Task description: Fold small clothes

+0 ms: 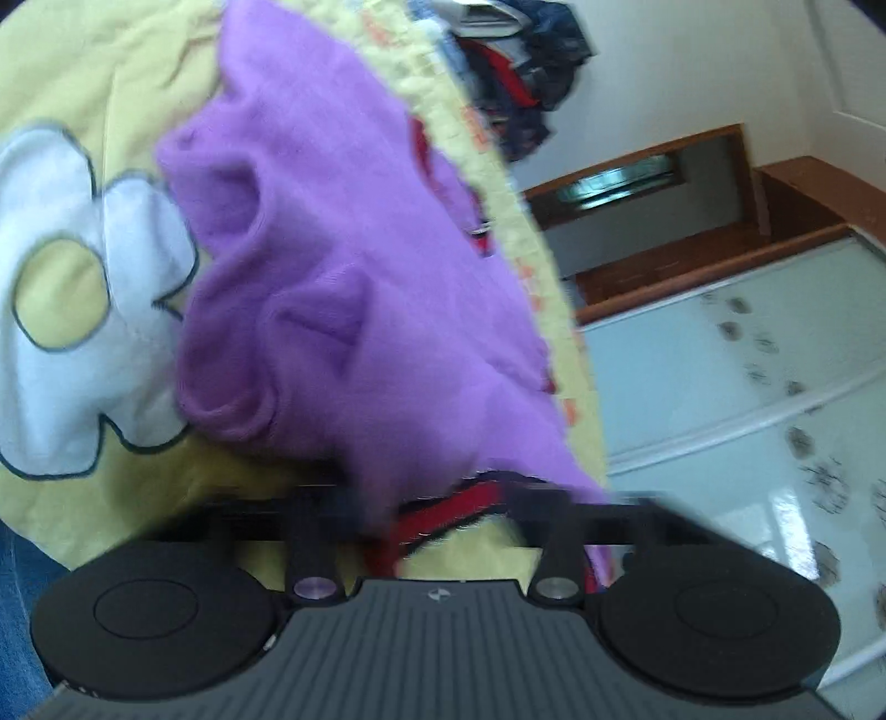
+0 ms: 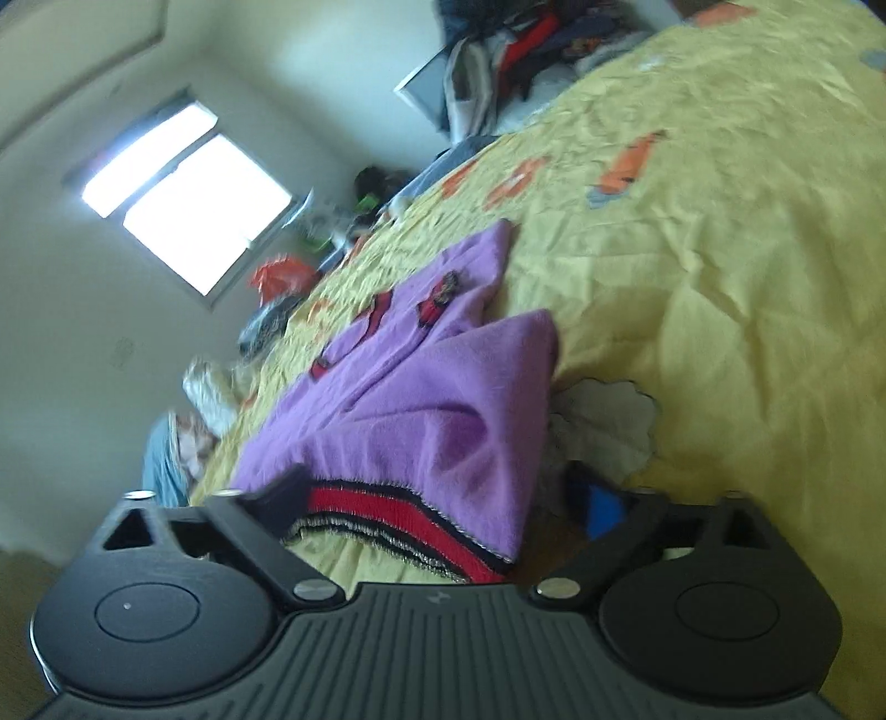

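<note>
yellow bedspread (image 2: 720,249) | purple sweater (image 2: 421,410) lies crumpled nr its edge, soft, light, floppy; best held at red-striped hem (image 2: 398,512) | left gripper (image 1: 437,498) fingers clamped on hem | right gripper (image 2: 443,498) fingers apart, straddling hem

The sweater (image 2: 421,399) lies on the bedspread (image 2: 720,277), its hem nearest the right gripper (image 2: 437,515), a folded part on top, with a pile of clothes (image 2: 520,50) far behind it at the bed's end.
</note>
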A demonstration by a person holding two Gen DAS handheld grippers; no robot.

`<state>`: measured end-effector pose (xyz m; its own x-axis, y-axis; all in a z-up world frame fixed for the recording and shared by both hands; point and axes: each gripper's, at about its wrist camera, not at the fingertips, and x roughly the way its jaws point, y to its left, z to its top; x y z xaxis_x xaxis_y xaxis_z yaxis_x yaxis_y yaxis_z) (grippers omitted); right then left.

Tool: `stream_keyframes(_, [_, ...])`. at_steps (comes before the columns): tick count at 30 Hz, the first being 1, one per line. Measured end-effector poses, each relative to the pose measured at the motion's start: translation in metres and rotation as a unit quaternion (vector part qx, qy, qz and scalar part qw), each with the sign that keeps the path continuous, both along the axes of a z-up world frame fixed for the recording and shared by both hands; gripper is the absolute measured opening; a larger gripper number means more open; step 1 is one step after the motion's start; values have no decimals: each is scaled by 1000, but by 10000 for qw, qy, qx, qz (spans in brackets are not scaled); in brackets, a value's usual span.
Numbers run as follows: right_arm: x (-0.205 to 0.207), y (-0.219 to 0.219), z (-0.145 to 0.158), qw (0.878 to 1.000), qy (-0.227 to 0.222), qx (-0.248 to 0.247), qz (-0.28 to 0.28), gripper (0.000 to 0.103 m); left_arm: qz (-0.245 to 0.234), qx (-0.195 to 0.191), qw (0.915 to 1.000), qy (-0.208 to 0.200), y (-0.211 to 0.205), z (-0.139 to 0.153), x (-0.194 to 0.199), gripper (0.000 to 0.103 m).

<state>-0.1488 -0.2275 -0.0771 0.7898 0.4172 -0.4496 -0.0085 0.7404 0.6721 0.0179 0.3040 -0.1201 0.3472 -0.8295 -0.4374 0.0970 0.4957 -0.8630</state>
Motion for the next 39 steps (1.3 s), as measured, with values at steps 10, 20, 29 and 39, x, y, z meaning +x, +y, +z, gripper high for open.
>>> stream_keyframes(10, [9,-5,-2,9999,56,77,78,90,103,21,9999,-12,0,-12,-8,4])
stream_keyframes(20, [-7,-1,13,9980,-317,527,153,4,14,-22,9982,-606,8,11,-29,3])
stream_keyframes(29, [-53,14,61,9873,-1155,950,540,4,65,-139,9921,-1247,37,52,-82,3])
stream_keyframes(39, [-117,24,55,9858,-1023,1229,515,4,-76,-171,9937,-1101,65,58,-142,3])
